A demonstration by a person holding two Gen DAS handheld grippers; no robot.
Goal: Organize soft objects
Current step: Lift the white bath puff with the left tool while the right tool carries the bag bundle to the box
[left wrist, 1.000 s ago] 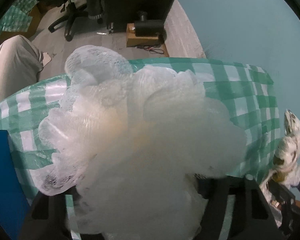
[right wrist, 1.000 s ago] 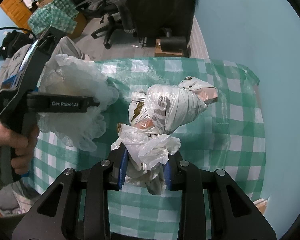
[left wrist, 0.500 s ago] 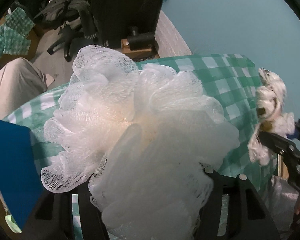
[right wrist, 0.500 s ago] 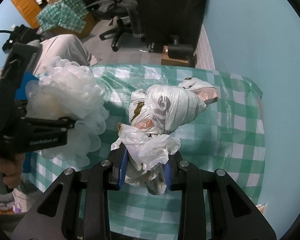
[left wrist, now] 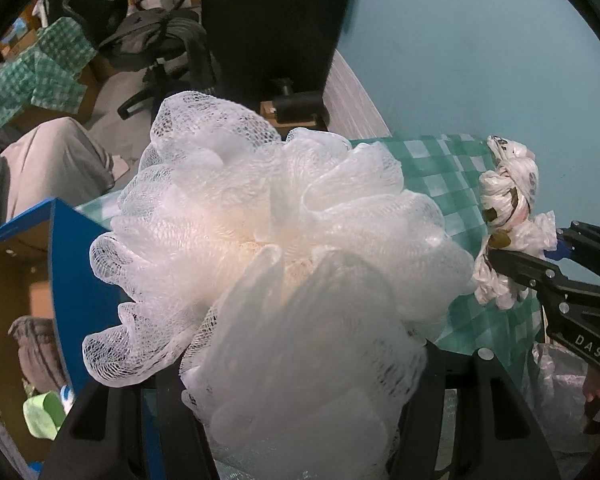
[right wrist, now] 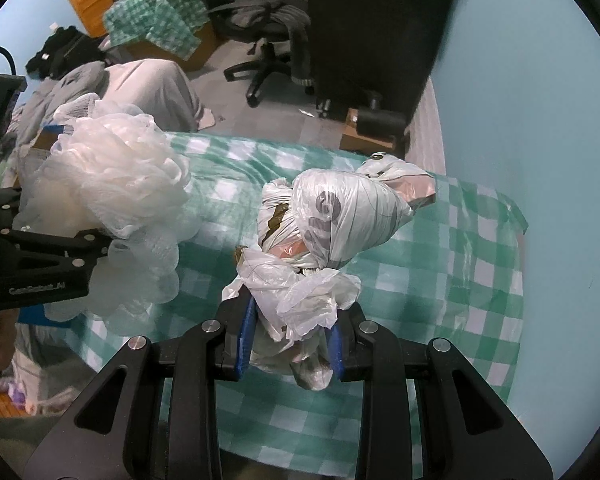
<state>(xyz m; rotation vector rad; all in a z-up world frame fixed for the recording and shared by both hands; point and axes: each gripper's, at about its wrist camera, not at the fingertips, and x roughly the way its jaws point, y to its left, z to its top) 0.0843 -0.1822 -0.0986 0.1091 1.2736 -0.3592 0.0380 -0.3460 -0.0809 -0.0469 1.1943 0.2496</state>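
My left gripper is shut on a white mesh bath pouf, which fills its view and hides the fingertips. The pouf also shows in the right wrist view, held at the table's left side. My right gripper is shut on a knotted bundle of white plastic bags, held above the green checked tablecloth. In the left wrist view the bundle and right gripper are at the right.
A blue-edged cardboard box stands open at the left, beside the table, with soft things inside. A blue wall runs along the right. Office chairs and a dark cabinet stand beyond the table.
My left gripper has carried the pouf leftward toward the blue box, which now shows more. The right gripper has lifted a little, keeping hold of the bag bundle.
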